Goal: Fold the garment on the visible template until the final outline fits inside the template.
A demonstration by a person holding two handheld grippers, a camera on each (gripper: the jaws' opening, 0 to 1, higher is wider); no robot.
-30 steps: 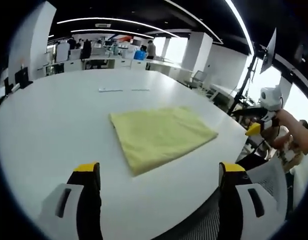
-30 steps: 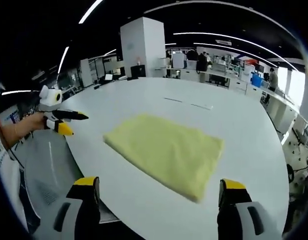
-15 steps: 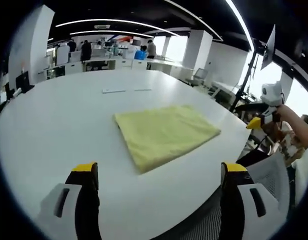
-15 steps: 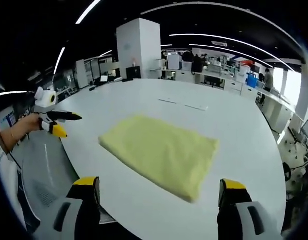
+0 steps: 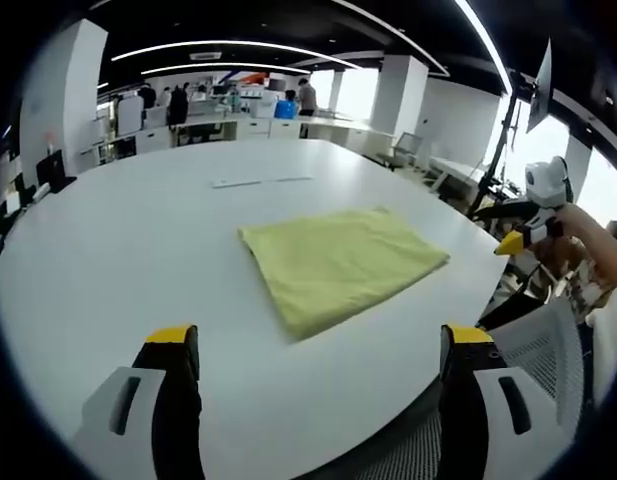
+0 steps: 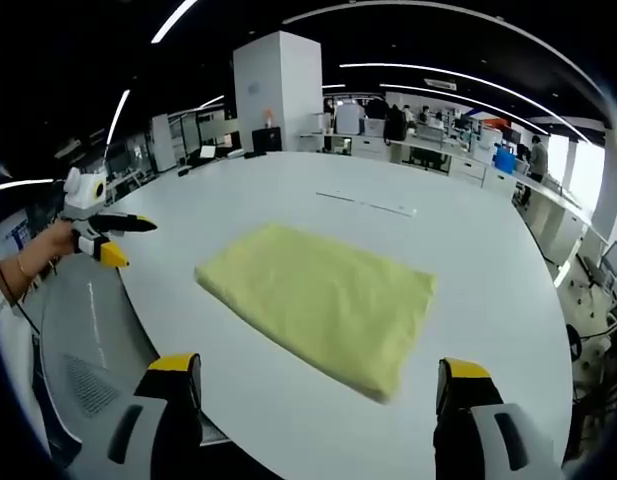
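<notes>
A yellow garment (image 5: 343,265), folded into a flat rectangle, lies on the white table (image 5: 108,250); in the right gripper view the garment (image 6: 323,300) sits mid-table. My left gripper (image 5: 318,340) is held back from the garment near the table's edge, jaws wide apart with nothing between them. My right gripper (image 6: 318,368) is likewise open and apart from the cloth. Off the table's right edge, a hand holds the right gripper (image 5: 515,232). The left gripper (image 6: 106,238) hangs off the table's left edge in a hand.
Two thin light strips (image 5: 263,182) lie on the table beyond the garment, also the strips (image 6: 368,203). A mesh chair (image 5: 548,350) stands by the table's near edge. Desks, pillars and people fill the office behind.
Both views have shifted slightly, so the cameras moved a little. The garment lies as before and both grippers stay open.
</notes>
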